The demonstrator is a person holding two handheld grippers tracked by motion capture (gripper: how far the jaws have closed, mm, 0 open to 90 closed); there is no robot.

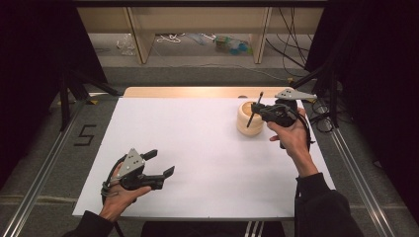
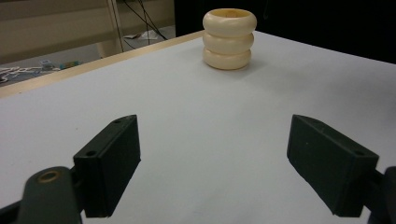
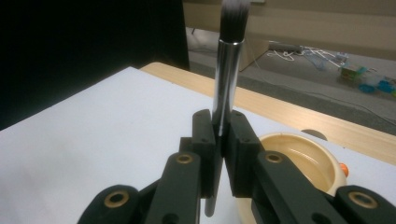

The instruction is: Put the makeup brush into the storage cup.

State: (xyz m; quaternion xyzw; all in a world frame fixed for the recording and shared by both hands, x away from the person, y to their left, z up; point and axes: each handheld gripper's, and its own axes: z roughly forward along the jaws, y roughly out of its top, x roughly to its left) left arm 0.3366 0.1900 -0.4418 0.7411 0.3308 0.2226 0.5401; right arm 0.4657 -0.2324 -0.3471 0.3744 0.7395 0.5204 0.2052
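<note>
High view: right gripper (image 1: 258, 109) clamped on a slim brush with chrome ferrule and dark bristles (image 1: 254, 111), bristles up, poised over the cream ribbed three-ring holder (image 1: 245, 124) at the white table's (image 1: 197, 163) far right. Pickup done; likely left: lowering into the holder, release. Left gripper (image 1: 160, 163) wide open, empty, near edge.

Left tool (image 1: 160, 163) rests low, jaws wide; right tool (image 1: 255, 109) raised, jaws clamped.

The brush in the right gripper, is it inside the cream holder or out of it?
Out. The right gripper clamps the brush bristles-up, above and beside the cream holder.
</note>
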